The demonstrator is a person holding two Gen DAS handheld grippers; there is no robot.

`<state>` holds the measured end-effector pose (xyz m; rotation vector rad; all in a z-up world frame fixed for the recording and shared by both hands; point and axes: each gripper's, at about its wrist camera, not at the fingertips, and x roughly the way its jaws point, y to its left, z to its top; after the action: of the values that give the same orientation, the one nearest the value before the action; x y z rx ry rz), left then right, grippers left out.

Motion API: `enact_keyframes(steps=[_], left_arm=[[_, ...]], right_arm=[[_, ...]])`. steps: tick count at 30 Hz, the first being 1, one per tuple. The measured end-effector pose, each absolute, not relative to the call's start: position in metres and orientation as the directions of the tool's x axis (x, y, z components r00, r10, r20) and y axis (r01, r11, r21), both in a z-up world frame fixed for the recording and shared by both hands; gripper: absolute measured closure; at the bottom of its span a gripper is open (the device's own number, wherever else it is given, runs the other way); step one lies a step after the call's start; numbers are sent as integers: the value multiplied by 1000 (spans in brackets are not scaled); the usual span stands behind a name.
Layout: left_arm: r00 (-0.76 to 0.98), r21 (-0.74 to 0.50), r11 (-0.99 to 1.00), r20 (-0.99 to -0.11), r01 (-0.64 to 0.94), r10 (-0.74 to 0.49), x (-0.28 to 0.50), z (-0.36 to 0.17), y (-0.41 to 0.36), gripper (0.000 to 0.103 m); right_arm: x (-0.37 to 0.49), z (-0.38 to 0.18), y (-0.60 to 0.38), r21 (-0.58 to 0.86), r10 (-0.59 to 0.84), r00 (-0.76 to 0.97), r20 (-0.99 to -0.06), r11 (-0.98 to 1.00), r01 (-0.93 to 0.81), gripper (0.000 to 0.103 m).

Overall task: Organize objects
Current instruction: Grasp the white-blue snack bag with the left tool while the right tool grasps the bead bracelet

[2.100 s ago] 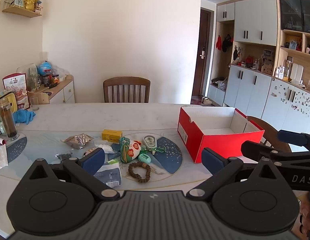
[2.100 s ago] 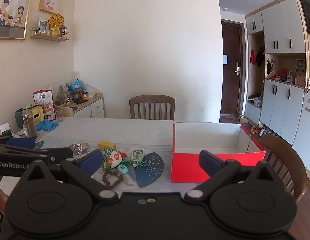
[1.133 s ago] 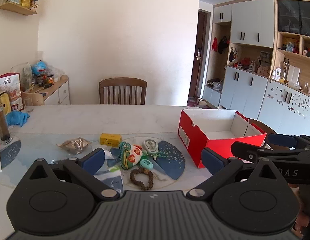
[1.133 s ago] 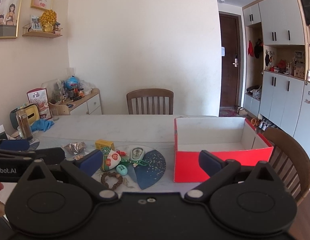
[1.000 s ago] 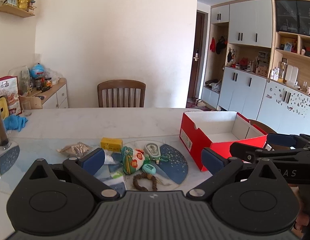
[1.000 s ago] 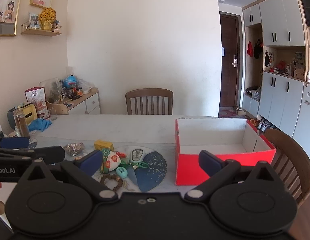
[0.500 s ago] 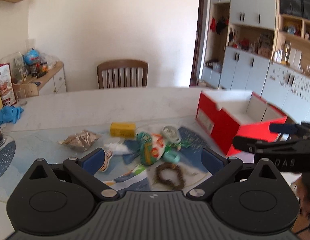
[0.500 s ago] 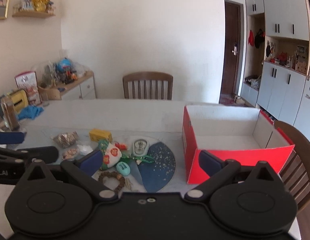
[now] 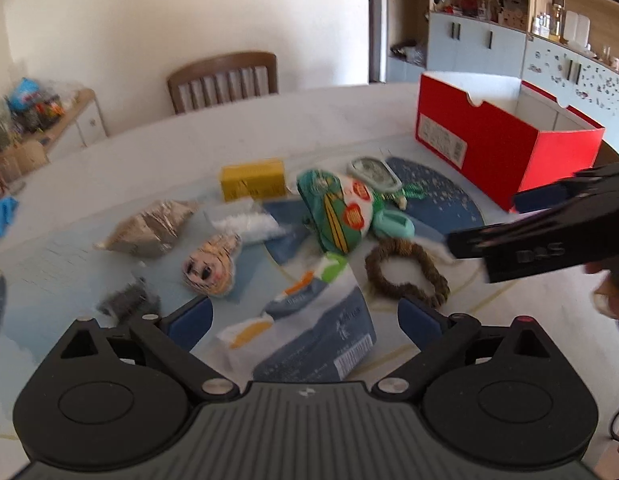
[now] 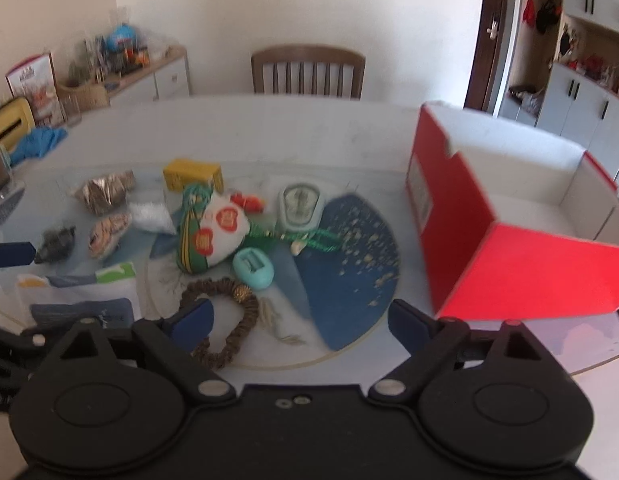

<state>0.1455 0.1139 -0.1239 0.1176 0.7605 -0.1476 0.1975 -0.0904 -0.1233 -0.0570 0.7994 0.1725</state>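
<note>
Left gripper (image 9: 303, 322) hangs over the near edge of the clutter, jaws wide but closing, nothing gripped; a blue-and-white packet (image 9: 309, 344) lies on the table (image 9: 269, 128) under the gap, not touching the pads. Right gripper (image 10: 299, 322) likewise wide and closing, empty; its left finger (image 10: 191, 322) overlaps the bead bracelet (image 10: 229, 320) in the picture, contact not clear. In the left view the right gripper's fingers enter from the right, above the bracelet's right side.

Items are spread on the table's middle, over a round blue mat (image 10: 349, 256):
- yellow box (image 9: 253, 178) far, centre-left
- green-and-white pouch (image 9: 339, 212) mid, with red dots, touching the mat
- teal oval case (image 10: 253, 268) just right of the pouch, just beyond the bracelet
- pale tag with green tassel (image 10: 301, 202) far side of the mat
- foil bag (image 9: 149, 230) left
- clear bag of white stuff (image 9: 245, 222) between foil bag and pouch
- striped face toy (image 9: 211, 266) near-left of that
- small dark item (image 9: 127, 302) nearest left, blurred

Red box (image 10: 509, 220) stands open at the right, white inside, empty as far as seen, well apart from the grippers. A chair (image 10: 307, 68) sits at the far side. Blue cloth (image 10: 37, 140) at far left edge. Sideboard (image 10: 149, 68) with jars by the left wall. Frames are blurred.
</note>
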Motion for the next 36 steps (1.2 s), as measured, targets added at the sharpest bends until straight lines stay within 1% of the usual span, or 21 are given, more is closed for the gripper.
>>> enact_keyframes(steps=[1,3,4,7,9,10,11,12,13,14,15,16,17,18,19,21,22,23,24,28,36], left_arm=[[710,56,982,-698,182,-92,148,-127,113,7],[703,67,978,-705,198,-94,150,-131,112,10],[700,66,977,-707,205,-99,150,-133,113,13],[693,72,971,-712,230,-111,152,-137,113,19],[690,79,966,-714,245,-116,153,-139,112,27],[686,77,964,-717,253,-123,153,-140,113,34],[681,76,963,-721,260,-127,153,-141,113,39],[677,75,961,-725,265,-130,153,-142,113,42],[675,73,960,-726,268,-133,154,-142,113,48],[672,68,960,-727,272,-139,154,-142,114,51],[670,61,960,-729,272,-143,154,-142,115,52],[669,56,961,-729,269,-146,154,-141,116,54],[668,49,962,-729,267,-148,154,-141,117,59],[667,45,963,-730,265,-150,154,-141,118,61],[667,41,964,-730,264,-151,154,-140,119,63],[667,37,964,-729,265,-155,154,-139,120,68],[667,36,963,-728,266,-157,154,-139,121,71],[666,33,963,-728,268,-160,153,-138,122,73],[665,28,962,-728,272,-167,153,-137,122,74],[659,-1,959,-726,284,-196,149,-134,127,78],[685,-23,954,-691,299,-231,148,-114,132,79]], right_arm=[[203,-129,-87,12,131,670,-731,984,-179,14],[214,-138,-84,16,131,636,-761,983,-184,23],[218,-141,-81,14,134,624,-770,981,-194,24],[224,-149,-70,-4,139,606,-783,973,-229,30],[227,-153,-66,4,153,596,-788,970,-244,36],[230,-155,-63,16,157,589,-793,971,-237,37],[233,-157,-62,29,164,576,-801,971,-237,44],[235,-158,-63,39,168,560,-811,971,-234,48],[236,-159,-63,46,170,556,-814,972,-229,49],[236,-158,-63,47,169,558,-812,973,-226,51],[237,-158,-62,50,173,555,-813,972,-230,56],[237,-157,-61,48,175,554,-814,971,-236,58],[237,-157,-59,39,171,555,-814,970,-242,63],[238,-157,-57,24,163,557,-815,969,-248,69],[238,-157,-55,14,157,558,-815,968,-252,72],[239,-156,-51,11,157,553,-818,966,-257,84],[239,-156,-49,5,149,552,-821,967,-254,86],[239,-155,-47,-3,142,551,-823,967,-253,94],[238,-155,-45,-8,136,550,-824,968,-252,96],[234,-155,-45,-11,128,549,-826,970,-243,98],[218,-135,-56,27,138,578,-804,980,-197,98]])
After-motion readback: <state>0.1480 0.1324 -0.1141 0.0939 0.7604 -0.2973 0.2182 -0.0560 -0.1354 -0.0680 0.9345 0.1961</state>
